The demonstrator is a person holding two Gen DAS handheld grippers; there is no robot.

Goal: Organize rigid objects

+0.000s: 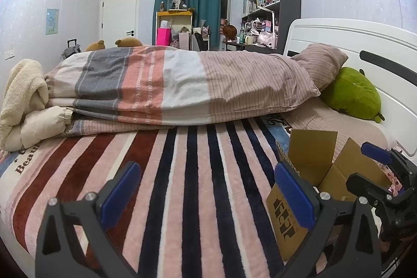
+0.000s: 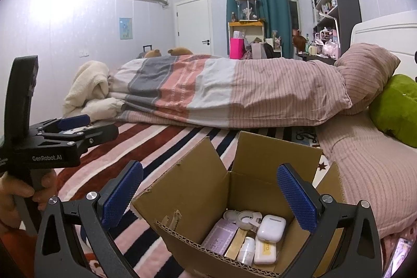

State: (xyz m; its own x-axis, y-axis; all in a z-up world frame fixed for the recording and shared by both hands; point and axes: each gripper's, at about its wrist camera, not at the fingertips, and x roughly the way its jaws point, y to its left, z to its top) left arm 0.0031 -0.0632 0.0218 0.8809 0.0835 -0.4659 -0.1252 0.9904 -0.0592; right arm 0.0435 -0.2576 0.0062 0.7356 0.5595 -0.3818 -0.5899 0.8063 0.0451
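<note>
Both the left claw [image 1: 208, 197] and the right claw [image 2: 209, 197] hang released and empty over the bed [image 1: 198, 173], while the cardboard box [image 2: 198, 189] already holds the earbud case [image 2: 271, 228] and other small items, so packing looks mostly finished.

home bedroom | bed [image 1: 338, 127]; duvet [image 1: 182, 85]; pillow [image 2: 365, 69]; curtains [image 2: 258, 9]

Bed [image 1: 198, 173] with a striped fleece cover; on it an open cardboard box [image 2: 208, 189], folded duvet [image 1: 182, 87], green plush [image 1: 351, 93].
</note>
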